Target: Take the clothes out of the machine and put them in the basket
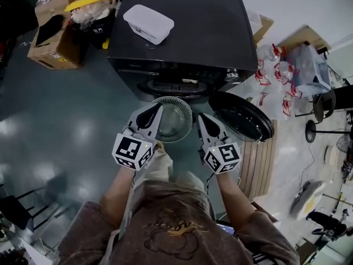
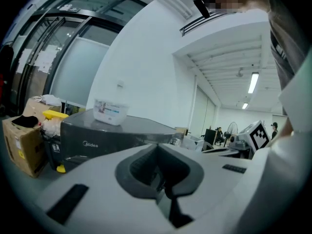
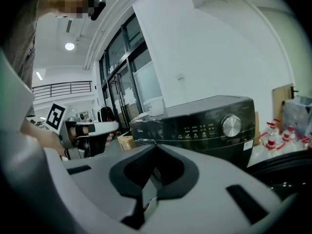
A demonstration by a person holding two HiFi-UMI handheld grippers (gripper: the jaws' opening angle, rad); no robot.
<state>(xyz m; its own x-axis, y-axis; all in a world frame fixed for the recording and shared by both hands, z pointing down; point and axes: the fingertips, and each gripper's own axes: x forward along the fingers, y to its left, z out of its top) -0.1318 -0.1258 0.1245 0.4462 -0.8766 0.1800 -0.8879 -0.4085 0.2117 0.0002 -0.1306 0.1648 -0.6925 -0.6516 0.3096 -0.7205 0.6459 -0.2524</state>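
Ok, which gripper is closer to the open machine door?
The right gripper; the round black door sits beside it, while the left gripper is across the basket.

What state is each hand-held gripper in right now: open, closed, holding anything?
Left hand-held gripper: closed, nothing between its jaws.
Right hand-held gripper: closed, nothing between its jaws.

The glossy grey floor (image 1: 66, 126) carried a dark washing machine (image 1: 182, 32), with a round basket (image 1: 175, 117) standing just before its front. In the head view, a cardboard box (image 1: 55, 43) sat on the floor left of the machine. Red-capped bottles (image 1: 276, 76) stood to its right.
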